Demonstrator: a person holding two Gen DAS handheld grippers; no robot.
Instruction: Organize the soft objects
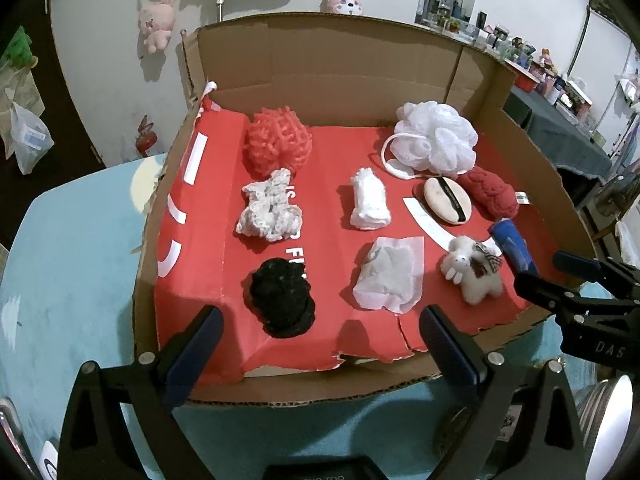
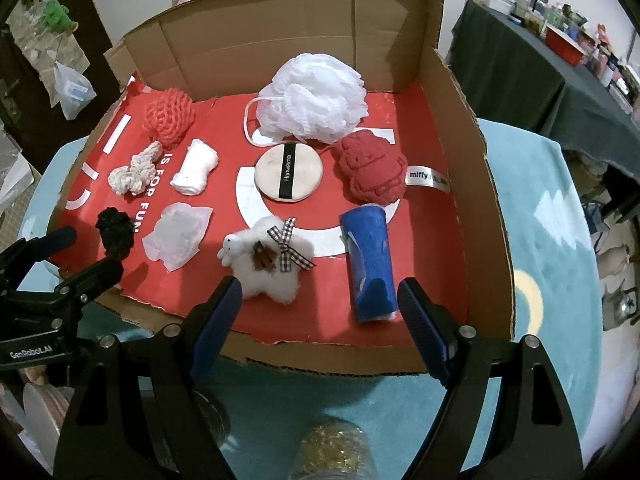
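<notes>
Both tools tilt steeply down at the near edge of the cardboard tray (image 1: 168, 184). The left tool (image 1: 320, 344) gapes empty before the black scrunchie (image 1: 280, 300); the right tool (image 2: 320, 320) gapes empty between the plush lamb (image 2: 268, 264) and blue roll (image 2: 368, 260).

Bright overhead light, short soft shadows, sharp centre, fisheye bending and dark vignetted corners

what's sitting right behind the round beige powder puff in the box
Directly behind the powder puff sits the white mesh bath pouf, its cord loop lying beside the puff. The liner under the pouf is hidden.
</notes>
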